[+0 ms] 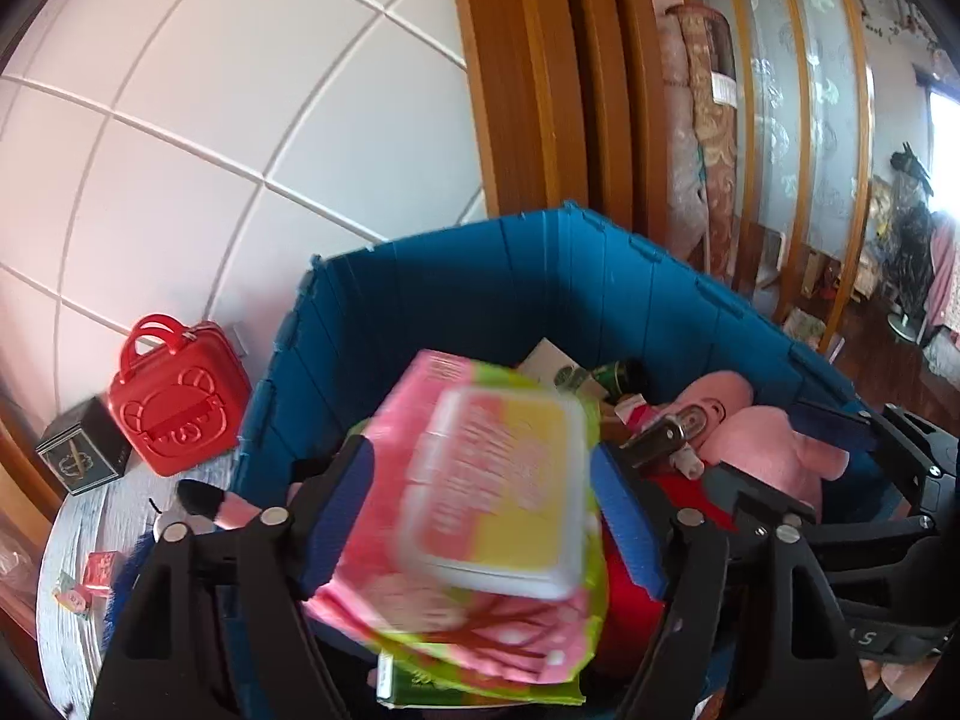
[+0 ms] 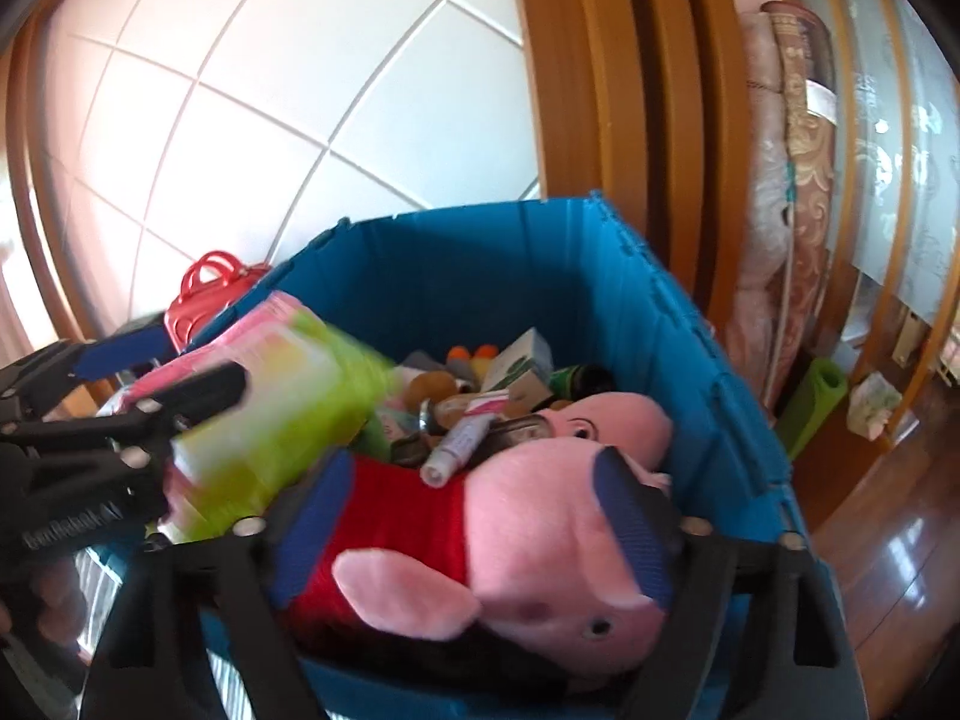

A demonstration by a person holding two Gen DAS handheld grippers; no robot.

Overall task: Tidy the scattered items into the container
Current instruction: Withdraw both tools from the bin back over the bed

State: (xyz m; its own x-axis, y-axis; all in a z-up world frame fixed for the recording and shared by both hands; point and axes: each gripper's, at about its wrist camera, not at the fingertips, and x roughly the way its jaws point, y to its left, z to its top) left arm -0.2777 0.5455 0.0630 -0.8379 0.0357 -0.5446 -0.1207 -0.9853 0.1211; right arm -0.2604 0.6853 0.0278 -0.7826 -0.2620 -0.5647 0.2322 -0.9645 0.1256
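left wrist: wipes pack [image 1: 480, 516] over blue bin [image 1: 480, 282]

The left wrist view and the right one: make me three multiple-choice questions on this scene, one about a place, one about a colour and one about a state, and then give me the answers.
1. Where is the red case?
A. Inside the crate
B. Outside the crate, beside its left wall
C. Between a gripper's fingers

2. What colour are the crate's walls?
A. Blue
B. Yellow
C. White

3. How is the plush pig placed?
A. Standing upright on the floor
B. Hanging from the door frame
C. Lying on its side in the crate, on top of other things

Answers:
1 B, because the left wrist view shows the case left of the crate's wall.
2 A, because the walls are blue in both views.
3 C, because the right wrist view shows the pig lying across the pile inside the crate.
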